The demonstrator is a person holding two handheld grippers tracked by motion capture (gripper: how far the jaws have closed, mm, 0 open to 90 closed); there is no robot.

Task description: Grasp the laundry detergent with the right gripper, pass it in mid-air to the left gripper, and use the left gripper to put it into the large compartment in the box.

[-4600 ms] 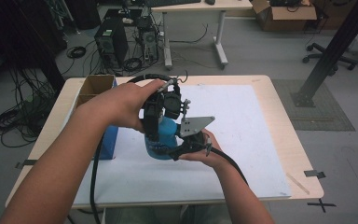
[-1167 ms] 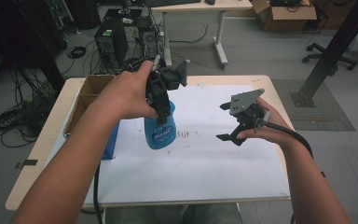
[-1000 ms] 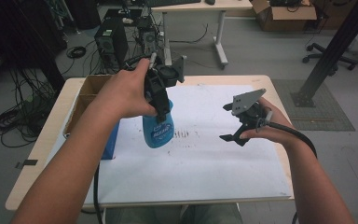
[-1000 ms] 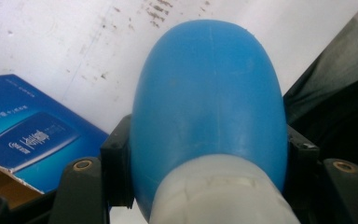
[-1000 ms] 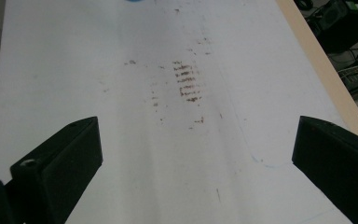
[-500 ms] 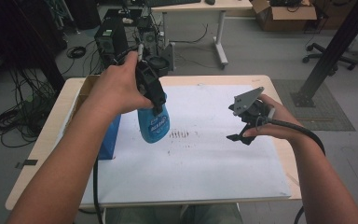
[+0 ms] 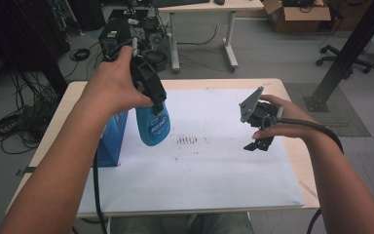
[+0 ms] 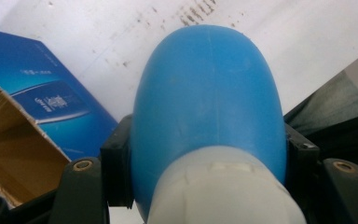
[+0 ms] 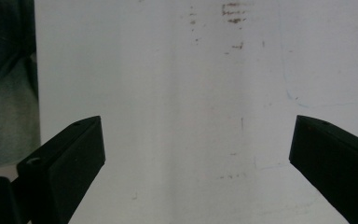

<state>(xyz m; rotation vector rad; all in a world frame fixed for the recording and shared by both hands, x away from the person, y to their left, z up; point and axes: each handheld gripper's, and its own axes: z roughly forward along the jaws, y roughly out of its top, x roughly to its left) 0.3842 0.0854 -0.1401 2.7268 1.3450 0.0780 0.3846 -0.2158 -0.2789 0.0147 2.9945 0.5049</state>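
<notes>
A blue bottle [image 7: 153, 126] with a white neck hangs tilted above the left of the white sheet [image 7: 204, 175], and my left gripper [image 7: 152, 97] is shut on it near its top. From the left gripper view the blue bottle [image 8: 209, 98] bulges between the two black jaws, which press on both its sides. Over the right part of the sheet, my right gripper [image 7: 259, 145] stands open and points down. In the right gripper view its jaws are far apart with only the white sheet [image 9: 177, 93] between them.
A blue box [image 7: 111, 139] with an open cardboard flap stands at the sheet's left edge, just beside the bottle. Dark smudges [image 7: 189, 141] mark the sheet's middle. The wooden table [image 7: 292, 97] ends close behind and to the right. Cables and equipment lie on the floor beyond.
My left hand has lifted the blue bottle up and toward the far left, tilting it. The right gripper has stayed about where it was.
</notes>
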